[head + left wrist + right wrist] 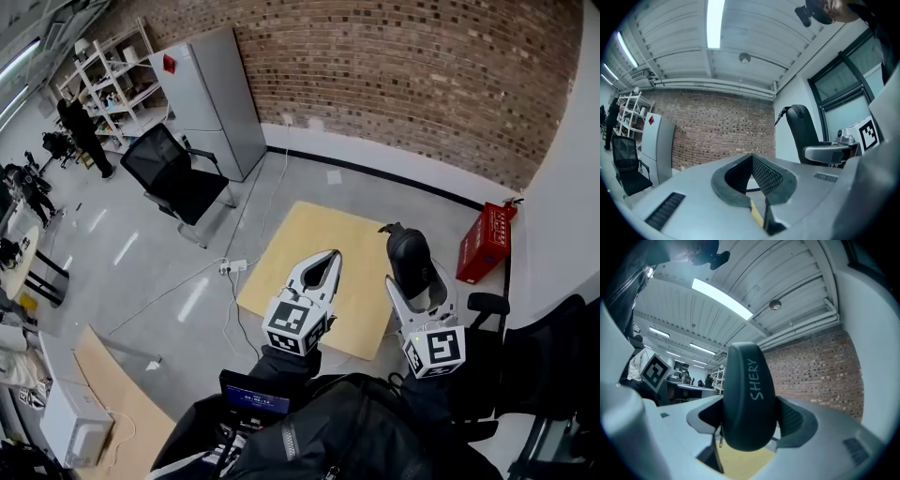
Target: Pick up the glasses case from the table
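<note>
The glasses case (409, 260) is a black, rounded hard case with "SHERY" printed on it, and it fills the middle of the right gripper view (749, 394). My right gripper (413, 284) is shut on it and holds it upright in the air, well above the square light-wood table (292, 246). The case's top sticks out beyond the jaws. My left gripper (328, 256) hovers beside it to the left, also raised over the table. In the left gripper view the left gripper (753, 158) is shut, its ribbed pads (765, 176) meeting at the tip with nothing between them.
A red crate (486, 242) stands by the white wall to the right of the table. A black office chair (178, 173) and a grey cabinet (211, 98) are at the back left. A power strip with cables (232, 267) lies on the floor. Another black chair (553, 366) is close on my right.
</note>
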